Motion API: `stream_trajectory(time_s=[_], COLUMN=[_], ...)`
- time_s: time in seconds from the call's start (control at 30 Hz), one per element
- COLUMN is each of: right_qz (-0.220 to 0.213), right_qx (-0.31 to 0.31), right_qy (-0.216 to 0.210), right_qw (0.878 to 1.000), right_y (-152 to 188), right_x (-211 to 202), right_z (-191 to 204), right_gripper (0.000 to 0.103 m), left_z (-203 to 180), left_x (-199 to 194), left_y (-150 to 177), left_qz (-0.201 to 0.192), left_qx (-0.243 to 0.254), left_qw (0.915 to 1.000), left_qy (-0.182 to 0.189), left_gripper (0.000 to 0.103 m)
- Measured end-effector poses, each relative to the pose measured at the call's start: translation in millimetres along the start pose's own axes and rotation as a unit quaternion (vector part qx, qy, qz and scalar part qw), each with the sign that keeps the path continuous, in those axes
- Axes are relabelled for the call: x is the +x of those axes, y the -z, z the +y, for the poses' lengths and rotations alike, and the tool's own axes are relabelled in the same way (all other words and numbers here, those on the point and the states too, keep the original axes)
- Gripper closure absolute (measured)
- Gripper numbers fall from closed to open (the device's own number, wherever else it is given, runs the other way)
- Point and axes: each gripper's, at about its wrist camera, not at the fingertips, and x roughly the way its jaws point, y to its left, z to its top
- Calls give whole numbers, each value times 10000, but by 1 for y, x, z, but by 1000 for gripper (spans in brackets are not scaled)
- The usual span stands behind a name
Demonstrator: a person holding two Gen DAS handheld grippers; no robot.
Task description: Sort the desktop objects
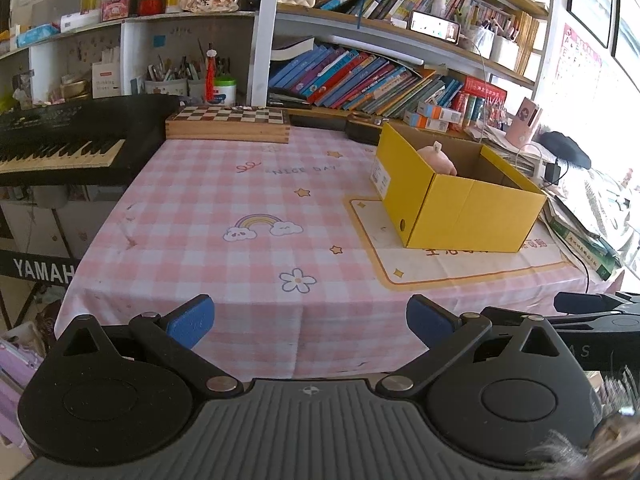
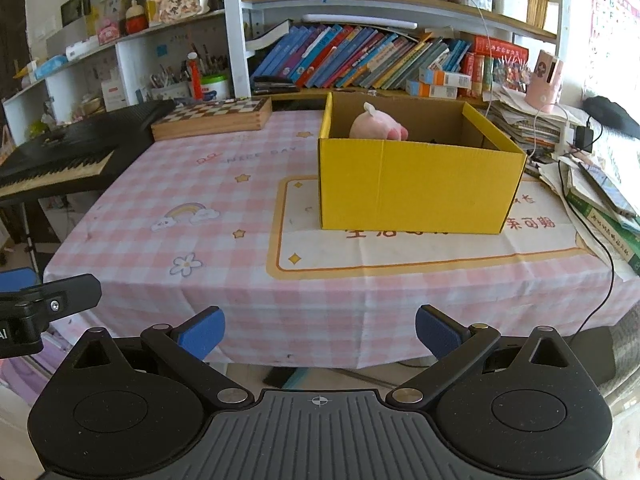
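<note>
This is a home study or child's room; a desk (image 2: 340, 312) wears a pink checked cloth printed with rainbows and flowers; white shelves (image 2: 236, 28) at the far side sag with leaning children's books (image 2: 360, 60), pen pots (image 2: 176, 84) and ornaments; a Yamaha keyboard (image 1: 60, 144) stands at the left; a wooden chessboard (image 2: 212, 118) lies far back; papers (image 2: 532, 124) pile up at the right.

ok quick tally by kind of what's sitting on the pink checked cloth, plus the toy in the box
yellow cardboard box: 1
pink plush toy, inside the box: 1
wooden chessboard case, at the cloth's far edge: 1
Total: 3
Both the left gripper and right gripper are open and hold nothing.
</note>
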Motion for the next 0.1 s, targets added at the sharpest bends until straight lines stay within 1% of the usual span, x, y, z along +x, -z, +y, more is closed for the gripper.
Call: stream_trajectory(time_s=[0.1], right_qz=[14], right_qx=[-5], right_qy=[-4], right_qw=[10000], right_y=[0], right_x=[1], right_z=[0], right_gripper=[0], left_z=[0], left_x=[0], left_y=[0], left_qz=[4], left_qx=[28], left_qw=[10000], left_qy=[-16], left_gripper=[0])
